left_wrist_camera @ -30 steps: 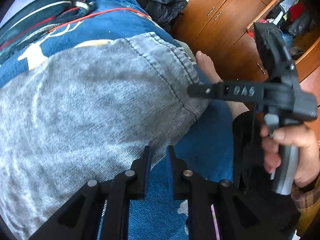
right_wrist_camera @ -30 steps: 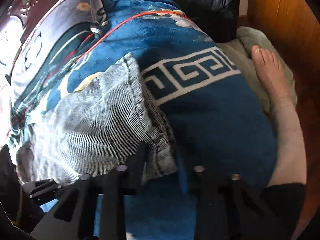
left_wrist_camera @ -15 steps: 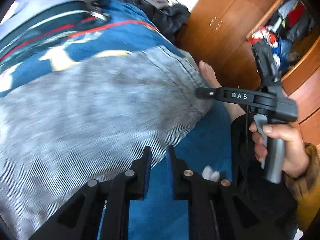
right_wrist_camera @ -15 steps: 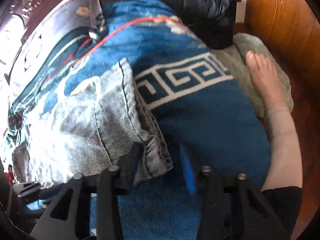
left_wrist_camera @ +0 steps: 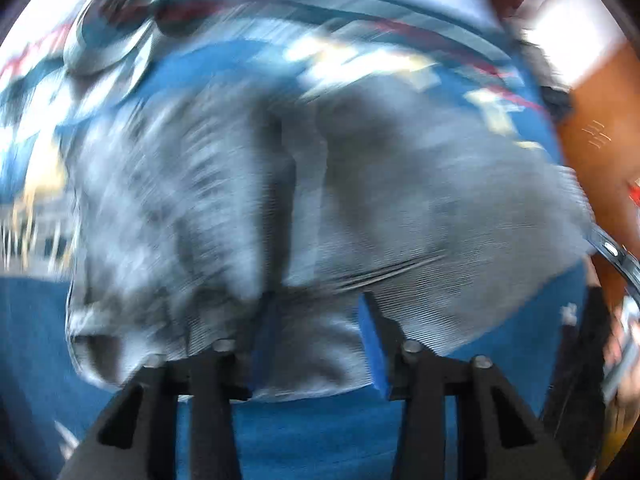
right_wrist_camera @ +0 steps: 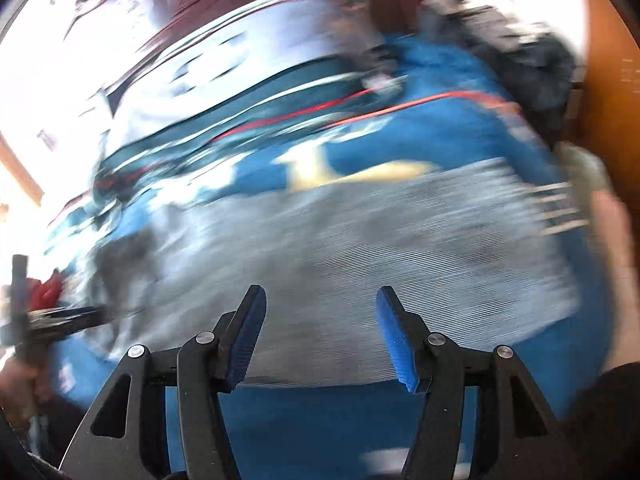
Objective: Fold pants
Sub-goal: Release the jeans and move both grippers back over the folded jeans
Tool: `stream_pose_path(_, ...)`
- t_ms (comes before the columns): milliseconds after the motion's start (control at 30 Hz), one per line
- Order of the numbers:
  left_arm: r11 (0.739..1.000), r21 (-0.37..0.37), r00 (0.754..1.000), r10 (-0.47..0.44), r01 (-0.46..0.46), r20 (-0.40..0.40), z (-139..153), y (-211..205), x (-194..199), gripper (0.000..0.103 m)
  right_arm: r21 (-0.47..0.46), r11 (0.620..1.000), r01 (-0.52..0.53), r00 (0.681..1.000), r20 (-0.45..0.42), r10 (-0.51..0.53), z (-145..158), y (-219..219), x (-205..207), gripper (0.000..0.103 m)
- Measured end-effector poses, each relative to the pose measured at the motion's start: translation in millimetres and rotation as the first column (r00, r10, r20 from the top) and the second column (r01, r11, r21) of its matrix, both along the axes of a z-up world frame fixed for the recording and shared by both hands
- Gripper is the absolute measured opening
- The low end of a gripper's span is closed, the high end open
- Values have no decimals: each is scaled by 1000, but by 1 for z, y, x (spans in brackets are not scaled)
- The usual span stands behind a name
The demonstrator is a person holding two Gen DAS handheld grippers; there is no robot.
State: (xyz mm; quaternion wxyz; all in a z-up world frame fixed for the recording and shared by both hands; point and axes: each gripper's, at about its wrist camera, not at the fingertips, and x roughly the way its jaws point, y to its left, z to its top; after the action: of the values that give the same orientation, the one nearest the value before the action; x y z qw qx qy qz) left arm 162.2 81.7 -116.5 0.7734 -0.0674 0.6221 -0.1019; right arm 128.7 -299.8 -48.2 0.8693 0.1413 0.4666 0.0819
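The grey pants (left_wrist_camera: 360,208) lie spread on a blue blanket (left_wrist_camera: 312,432), blurred by motion. My left gripper (left_wrist_camera: 314,308) hovers at their near edge. Its jaws are opening, and grey cloth shows in the gap with the pads not pressing on it. In the right wrist view the pants (right_wrist_camera: 400,248) stretch across the middle. My right gripper (right_wrist_camera: 320,320) is over their near hem with its blue pads (right_wrist_camera: 396,340) wide apart and still opening, and nothing is pinched. The left gripper (right_wrist_camera: 24,320) shows at the far left, held in a hand.
Striped bedding (right_wrist_camera: 260,60) lies beyond the pants. A pile of dark clothes (right_wrist_camera: 520,52) sits at the back right, next to a wooden wardrobe (right_wrist_camera: 612,40). A person's bare leg (right_wrist_camera: 616,260) stands at the blanket's right edge.
Both views have swung quickly and blurred. The left gripper has moved left along the pants' near edge. Both pairs of jaws stand wider apart than before.
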Motion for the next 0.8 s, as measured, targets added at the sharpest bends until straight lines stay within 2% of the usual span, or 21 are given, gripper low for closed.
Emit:
stream_pose_path(33,997,-56,998,47,-49,-30,-7,13,-1,30,21,999,-38,999,-15,38,-3,24,3,56)
stream_pose_path(67,992,-89,996,85,-88,-35,-5,23,-2,23,33,997,-64,998,-26,65,-6,41,4,56)
stream_pose_path(133,991,-112,997,78,-79,-12,5,28,-7,22,59,989,-133,990,-40,136,-9,82,6,56)
stream_pose_path(267,998,-60,997,26,-22,67,34,48,-23,24,78,951,-300,953,-29,303,-7,163,7,56)
stream_pose_path(333,998,-24,994,52,-50,91,44,73,-29,29,77,918,-388,921,-15,390,-4,201,6,56)
stream_pose_path(400,996,-22,991,91,-89,96,48,95,-30,37,83,882,-463,885,-6,465,-6,230,3,56)
stream_pose_path(467,990,-35,987,139,-137,84,45,121,-25,37,76,848,-525,850,-6,527,-10,256,0,56)
stream_pose_path(533,983,-76,984,169,-165,54,32,124,-19,37,60,809,-585,810,-12,586,-15,285,-5,56)
stream_pose_path(600,980,-106,984,174,-170,31,22,121,-14,43,38,785,-619,784,-25,620,-21,305,-8,56)
stream_pose_path(667,976,-134,985,173,-169,18,12,118,-8,44,-1,767,-642,766,-38,641,-28,322,-10,56)
stream_pose_path(733,979,-115,985,173,-171,4,4,113,-4,42,-75,750,-657,754,-65,653,-37,338,-9,47)
stream_pose_path(767,980,-105,985,171,-169,11,4,113,-5,28,-106,745,-659,752,-76,654,-41,342,-8,29)
stream_pose_path(800,983,-92,986,164,-162,23,5,114,-7,2,-145,739,-657,753,-89,652,-44,346,-8,21)
